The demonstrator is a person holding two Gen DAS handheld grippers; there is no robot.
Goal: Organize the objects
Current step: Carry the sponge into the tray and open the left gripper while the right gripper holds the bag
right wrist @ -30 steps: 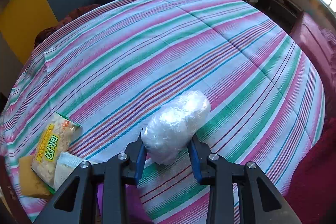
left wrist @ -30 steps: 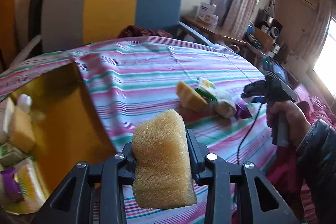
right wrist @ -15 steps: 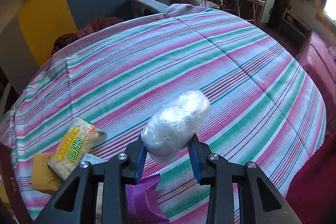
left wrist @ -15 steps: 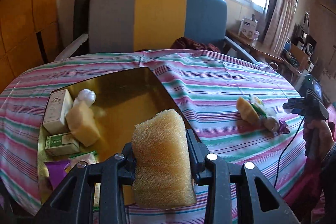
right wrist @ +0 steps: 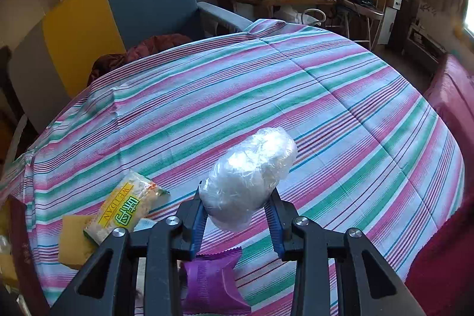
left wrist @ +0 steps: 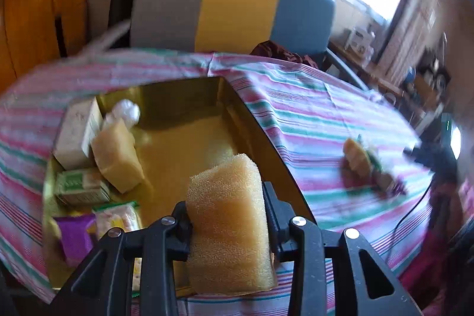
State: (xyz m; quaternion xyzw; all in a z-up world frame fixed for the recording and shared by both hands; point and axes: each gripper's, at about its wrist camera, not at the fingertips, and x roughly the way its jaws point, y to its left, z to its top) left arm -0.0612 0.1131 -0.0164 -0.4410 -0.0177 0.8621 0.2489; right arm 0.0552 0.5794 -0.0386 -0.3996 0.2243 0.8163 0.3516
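Carrying a porous yellow foam sponge block (left wrist: 229, 224) clamped in our left gripper (left wrist: 228, 215) above the gold tray (left wrist: 266, 138), we judged lowering and releasing came next, while our right gripper (right wrist: 237, 212) gripped a clear plastic-wrapped white bundle (right wrist: 250, 179) well right of that tray.

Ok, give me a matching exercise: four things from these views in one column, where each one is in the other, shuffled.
Things:
1. yellow sponge
2. plastic-wrapped white bundle
3. purple packet
4. green and white box

Places:
A. on the striped cloth, below the right gripper
B. in the gold tray
C. clamped in the left gripper
D. clamped in the right gripper

Pairs: 1-C, 2-D, 3-A, 4-B
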